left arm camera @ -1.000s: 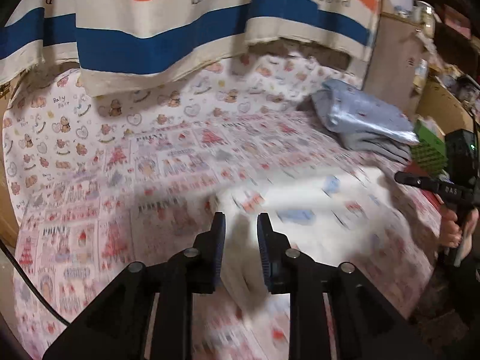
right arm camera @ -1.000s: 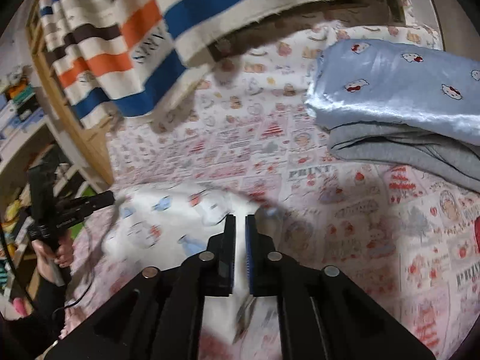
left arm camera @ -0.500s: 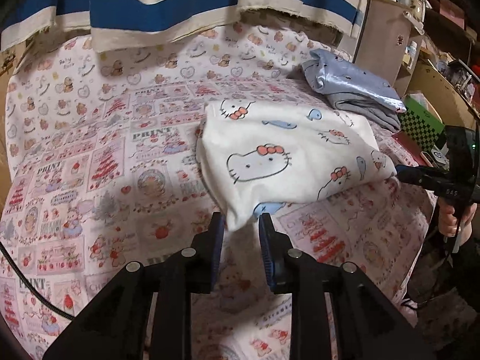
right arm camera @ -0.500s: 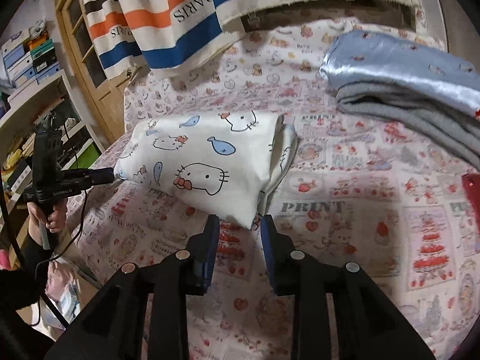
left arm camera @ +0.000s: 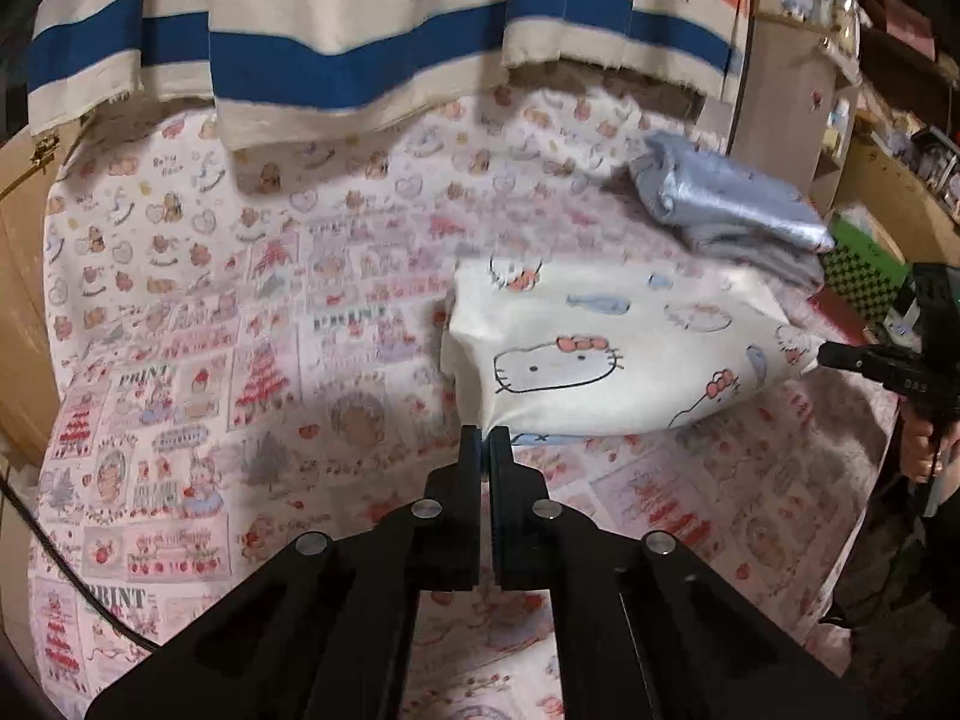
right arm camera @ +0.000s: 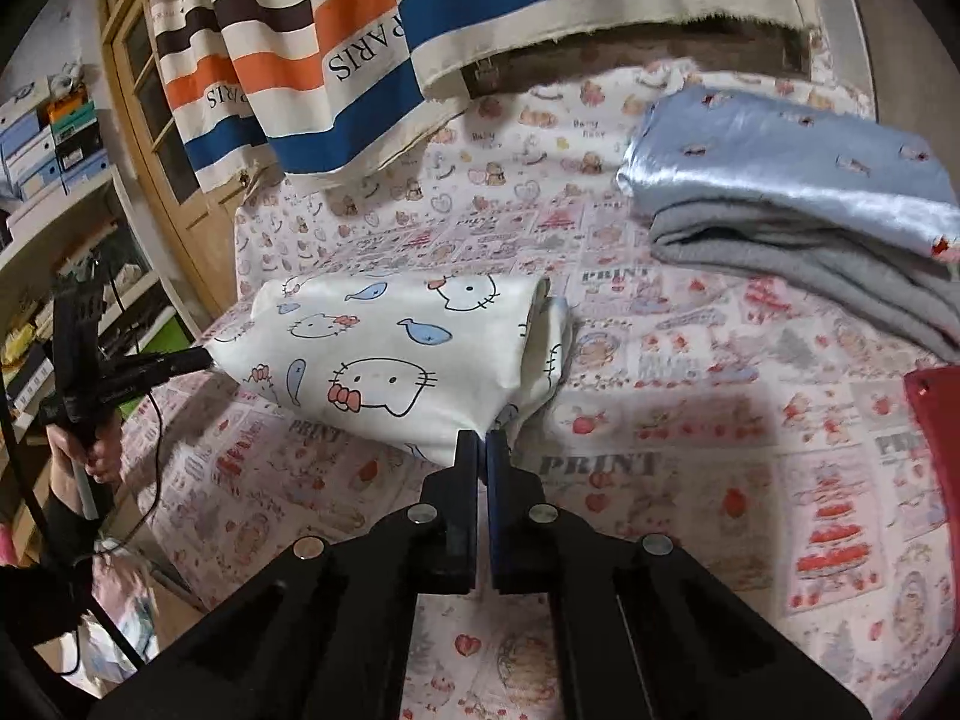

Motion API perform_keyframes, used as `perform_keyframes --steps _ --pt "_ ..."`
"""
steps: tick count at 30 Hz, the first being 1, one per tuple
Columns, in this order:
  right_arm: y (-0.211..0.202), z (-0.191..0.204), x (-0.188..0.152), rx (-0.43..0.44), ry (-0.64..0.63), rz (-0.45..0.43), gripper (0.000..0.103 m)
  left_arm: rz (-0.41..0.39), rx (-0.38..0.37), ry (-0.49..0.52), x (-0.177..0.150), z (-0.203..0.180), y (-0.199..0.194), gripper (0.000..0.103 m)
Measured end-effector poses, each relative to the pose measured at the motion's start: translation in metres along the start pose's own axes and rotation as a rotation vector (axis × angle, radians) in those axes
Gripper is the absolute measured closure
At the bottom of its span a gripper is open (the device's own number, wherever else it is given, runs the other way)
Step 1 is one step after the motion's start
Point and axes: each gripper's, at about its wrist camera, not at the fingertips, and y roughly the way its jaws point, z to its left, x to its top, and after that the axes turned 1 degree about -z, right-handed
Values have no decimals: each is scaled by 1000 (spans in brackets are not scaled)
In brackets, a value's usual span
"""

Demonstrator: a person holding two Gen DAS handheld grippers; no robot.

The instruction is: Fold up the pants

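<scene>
Pants: white cartoon-cat pants point(left arm camera: 606, 354) lie folded into a compact rectangle on the printed sheet point(left arm camera: 198, 372), near its front edge.
Left claw: the left claw point(left arm camera: 485, 441) has just closed; its jaws are pinched on the near left corner of the pants, with the cloth caught between the tips.
Right claw: the right claw point(right arm camera: 482, 444) has likewise just closed and pinches the near right corner, where the layered edges point(right arm camera: 543, 354) of the fold show.
Each claw in the other's view: the black tips meet the far corner of the pants, with a hand on the handle below.
Stack: a shiny blue garment point(right arm camera: 792, 174) lies on a grey one point(right arm camera: 828, 282), well apart from the pants at the right.
Backdrop: a striped cloth point(left arm camera: 372, 36) in blue, orange and cream hangs over the back of the sheet.
Red object: its edge point(right arm camera: 936, 438) shows at the far right; what it is cannot be told.
</scene>
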Motion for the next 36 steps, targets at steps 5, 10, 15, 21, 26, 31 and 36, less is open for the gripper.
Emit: perform_keyframes --steps 5,10,15,21,26,31,36 --pt "14 -7 -9 0 52 52 101 45 -2 4 -13 -4 14 101" --pt "-7 -10 -5 19 91 9 79 -10 -6 4 -13 -16 -13 84" --pt "-7 28 -10 12 -64 30 59 -54 37 161 -13 -53 -26 78" --pt "6 63 2 10 -190 1 45 4 -3 99 2 -62 -5 63" --pt "20 77 0 56 -224 50 45 58 -51 65 -12 -69 1 63" --pt "34 60 -5 226 0 148 44 103 -133 -66 -21 -64 8 52" --pt "40 58 -13 191 116 129 44 61 -103 -142 -20 -65 9 41"
